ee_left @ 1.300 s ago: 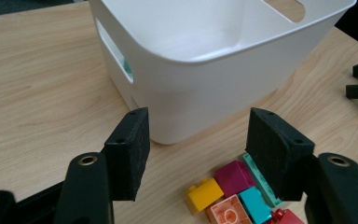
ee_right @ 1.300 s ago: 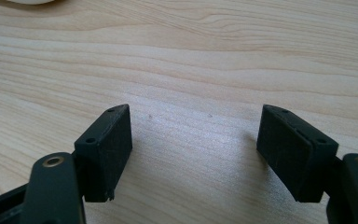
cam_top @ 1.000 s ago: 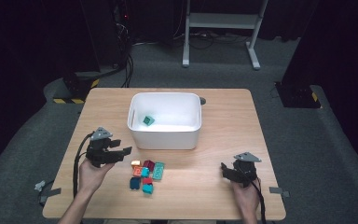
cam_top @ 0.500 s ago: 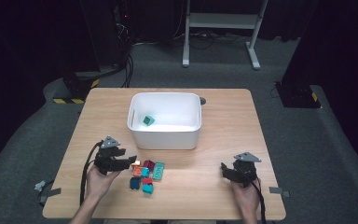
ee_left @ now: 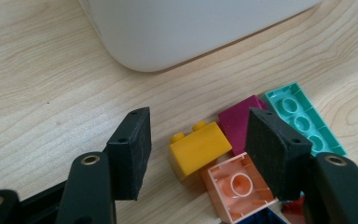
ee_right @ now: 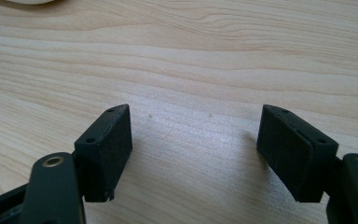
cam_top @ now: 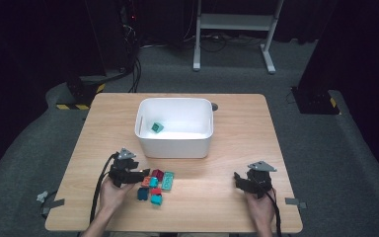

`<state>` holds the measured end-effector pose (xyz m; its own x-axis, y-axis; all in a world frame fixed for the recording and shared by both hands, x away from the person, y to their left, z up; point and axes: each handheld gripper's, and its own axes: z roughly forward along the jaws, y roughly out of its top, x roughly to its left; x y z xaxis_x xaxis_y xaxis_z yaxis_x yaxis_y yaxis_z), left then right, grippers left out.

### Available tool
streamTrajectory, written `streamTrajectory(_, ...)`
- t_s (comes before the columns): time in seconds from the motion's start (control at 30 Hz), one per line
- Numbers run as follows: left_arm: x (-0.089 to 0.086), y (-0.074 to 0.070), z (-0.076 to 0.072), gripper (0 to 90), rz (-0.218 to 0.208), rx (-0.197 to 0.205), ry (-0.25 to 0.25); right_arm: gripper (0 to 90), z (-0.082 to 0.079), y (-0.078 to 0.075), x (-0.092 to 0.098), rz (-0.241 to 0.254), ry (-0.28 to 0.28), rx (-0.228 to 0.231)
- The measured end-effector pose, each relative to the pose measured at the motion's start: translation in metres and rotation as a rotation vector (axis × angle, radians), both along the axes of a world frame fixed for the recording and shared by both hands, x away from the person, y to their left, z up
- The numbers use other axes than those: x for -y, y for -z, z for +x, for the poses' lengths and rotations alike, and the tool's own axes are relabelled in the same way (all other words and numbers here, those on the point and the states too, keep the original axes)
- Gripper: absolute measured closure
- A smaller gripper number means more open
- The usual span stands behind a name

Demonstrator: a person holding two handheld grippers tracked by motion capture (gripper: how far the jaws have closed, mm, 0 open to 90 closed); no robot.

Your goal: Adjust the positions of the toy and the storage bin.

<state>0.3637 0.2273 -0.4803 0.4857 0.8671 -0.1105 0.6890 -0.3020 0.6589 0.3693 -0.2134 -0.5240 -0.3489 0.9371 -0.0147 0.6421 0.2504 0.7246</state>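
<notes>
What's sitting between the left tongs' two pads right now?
In the left gripper view, the open left tongs straddle a yellow brick and part of a peach brick lying studs down; neither pad touches them.

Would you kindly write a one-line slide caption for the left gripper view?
Open left gripper straddles a yellow brick among loose bricks beside the white bin.

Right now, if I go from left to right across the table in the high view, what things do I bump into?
Left gripper → pile of toy bricks → white bin behind them → right gripper.
</notes>
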Motion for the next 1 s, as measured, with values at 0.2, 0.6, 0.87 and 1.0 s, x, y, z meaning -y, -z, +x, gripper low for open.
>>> streamTrajectory(0.2, 0.003, 0.005, 0.002, 42.3, 0.002, -0.003, -0.017, 26.5, 0.000, 0.000, 0.000, 0.000, 0.000, 0.000)
streamTrajectory(0.6, 0.003, 0.014, 0.005, 43.9, 0.006, -0.024, -0.028, 26.4, 0.000, 0.000, 0.000, 0.000, 0.000, 0.000)
streamTrajectory(0.87, -0.001, 0.017, 0.008, 46.1, -0.010, -0.035, -0.037, 26.4, 0.000, 0.000, 0.000, 0.000, 0.000, 0.000)
streamTrajectory(1.0, -0.001, 0.018, 0.009, 47.1, -0.012, -0.040, -0.038, 26.5, 0.000, 0.000, 0.000, 0.000, 0.000, 0.000)
